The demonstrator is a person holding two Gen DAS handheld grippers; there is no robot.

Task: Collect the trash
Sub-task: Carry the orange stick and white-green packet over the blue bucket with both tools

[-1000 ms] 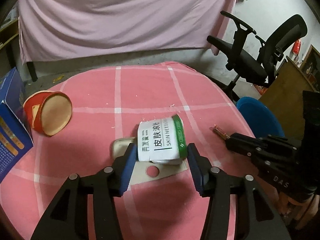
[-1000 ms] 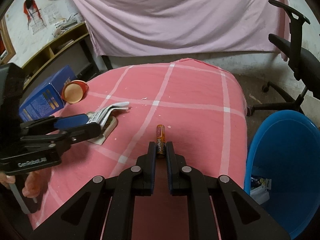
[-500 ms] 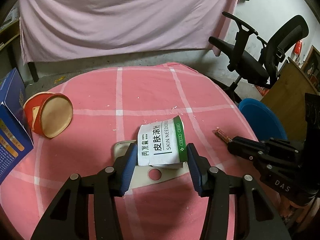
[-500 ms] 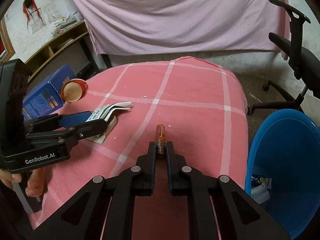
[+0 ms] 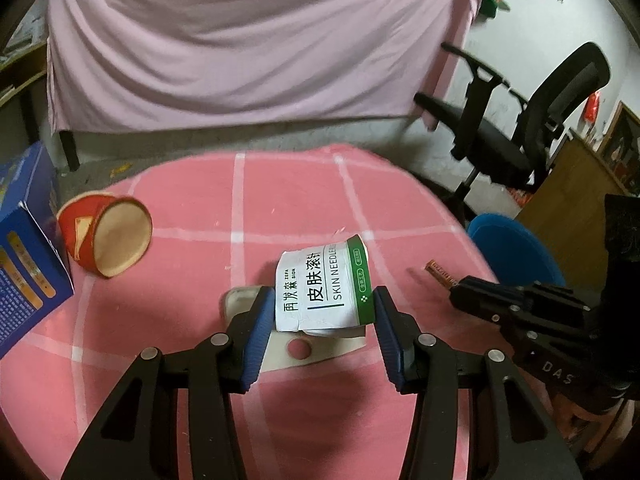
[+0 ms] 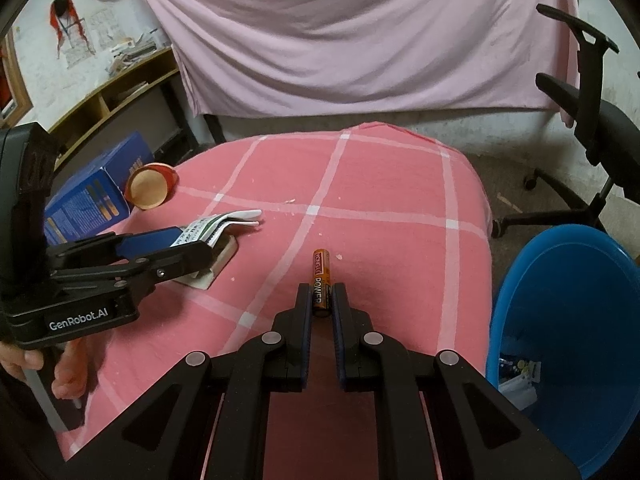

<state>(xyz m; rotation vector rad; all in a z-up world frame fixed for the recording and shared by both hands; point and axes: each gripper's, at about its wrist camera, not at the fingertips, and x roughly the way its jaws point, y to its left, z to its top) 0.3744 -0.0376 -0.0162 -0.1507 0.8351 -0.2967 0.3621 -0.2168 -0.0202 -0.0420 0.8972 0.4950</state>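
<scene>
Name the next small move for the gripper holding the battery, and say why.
Probably lift the right gripper a little and swing it right toward the blue bin. Its fingers look shut on the battery, which still lies low over the pink tablecloth, and the bin stands open beside the table edge.

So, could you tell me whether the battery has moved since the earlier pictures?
No: the battery sits beside the same white stripe of the cloth, clamped in the right gripper.
</scene>
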